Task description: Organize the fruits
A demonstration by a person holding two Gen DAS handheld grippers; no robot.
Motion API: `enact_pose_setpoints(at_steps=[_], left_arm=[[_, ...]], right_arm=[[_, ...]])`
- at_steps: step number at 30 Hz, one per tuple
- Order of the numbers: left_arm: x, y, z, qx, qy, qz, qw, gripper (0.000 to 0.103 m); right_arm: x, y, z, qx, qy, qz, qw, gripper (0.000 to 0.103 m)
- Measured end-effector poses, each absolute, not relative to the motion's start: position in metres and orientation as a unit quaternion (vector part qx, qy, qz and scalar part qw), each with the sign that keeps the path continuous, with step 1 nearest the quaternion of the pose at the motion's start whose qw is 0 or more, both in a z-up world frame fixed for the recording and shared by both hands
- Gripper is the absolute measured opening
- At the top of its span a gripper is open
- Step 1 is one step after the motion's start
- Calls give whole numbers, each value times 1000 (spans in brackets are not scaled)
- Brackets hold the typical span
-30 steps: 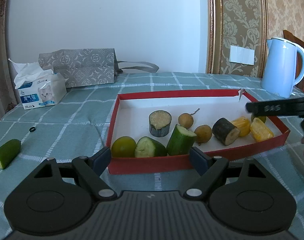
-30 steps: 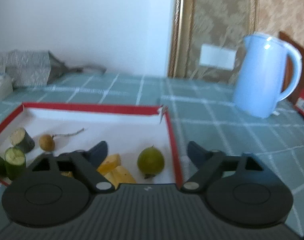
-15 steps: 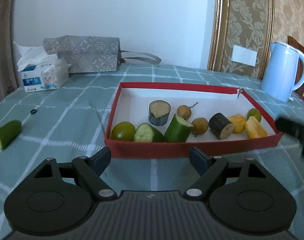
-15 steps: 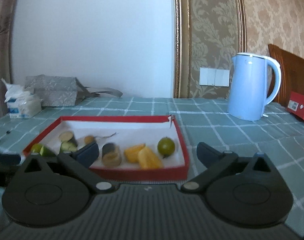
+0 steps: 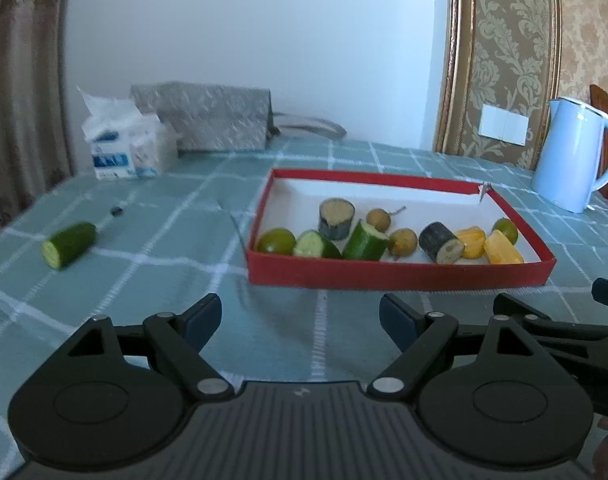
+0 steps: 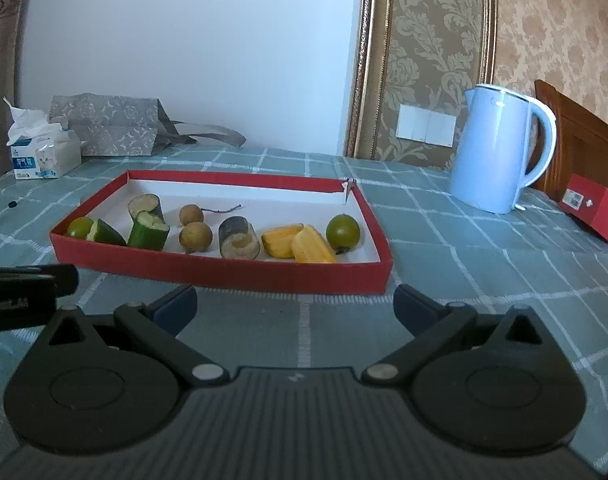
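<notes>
A red tray [image 5: 400, 274] [image 6: 224, 270] on the green checked tablecloth holds several pieces: green limes [image 6: 343, 231], cucumber chunks [image 5: 364, 241], brown longans [image 6: 195, 235], dark cane sections [image 5: 440, 242] and yellow pieces [image 6: 312, 245]. A loose cucumber piece [image 5: 69, 244] lies on the cloth at the left, outside the tray. My left gripper [image 5: 300, 322] is open and empty, in front of the tray. My right gripper [image 6: 295, 306] is open and empty, also in front of the tray.
A light blue kettle [image 6: 500, 148] [image 5: 572, 152] stands at the right rear. A tissue pack [image 5: 124, 148] and a grey bag [image 5: 220, 118] sit at the rear left. A red box [image 6: 592, 210] lies at the far right. A small black ring [image 5: 116, 211] lies near the loose cucumber.
Both grippers have pulled back from the tray, which now sits farther off in both views. The right gripper has left the tray's right end. Both stay open.
</notes>
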State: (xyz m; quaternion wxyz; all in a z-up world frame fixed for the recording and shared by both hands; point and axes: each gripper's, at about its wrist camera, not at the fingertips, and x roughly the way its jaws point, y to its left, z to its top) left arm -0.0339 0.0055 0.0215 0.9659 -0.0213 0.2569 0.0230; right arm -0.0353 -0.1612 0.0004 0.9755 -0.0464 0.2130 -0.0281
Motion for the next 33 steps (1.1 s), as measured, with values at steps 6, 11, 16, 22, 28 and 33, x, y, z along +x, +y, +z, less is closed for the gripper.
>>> enact_pose_setpoints(at_steps=[6, 11, 16, 22, 28, 33], left_arm=[[-47, 2, 29, -12, 235, 36, 971, 91], [-50, -2, 32, -6, 232, 25, 972, 91], [-52, -8, 33, 5, 230, 25, 973, 92], [-52, -11, 33, 10, 226, 28, 974, 92], [-53, -14, 32, 20, 219, 32, 975, 92], [-53, -17, 32, 29, 210, 32, 977, 92]], right_arm=[[-34, -160, 2, -36, 221, -40, 974, 103], [-35, -158, 4, -28, 222, -41, 974, 103], [-34, -159, 5, -24, 225, -50, 973, 103], [-33, -162, 4, -20, 228, -57, 972, 103], [-29, -161, 2, -21, 235, -56, 970, 103], [-30, -162, 2, -20, 231, -59, 971, 103]])
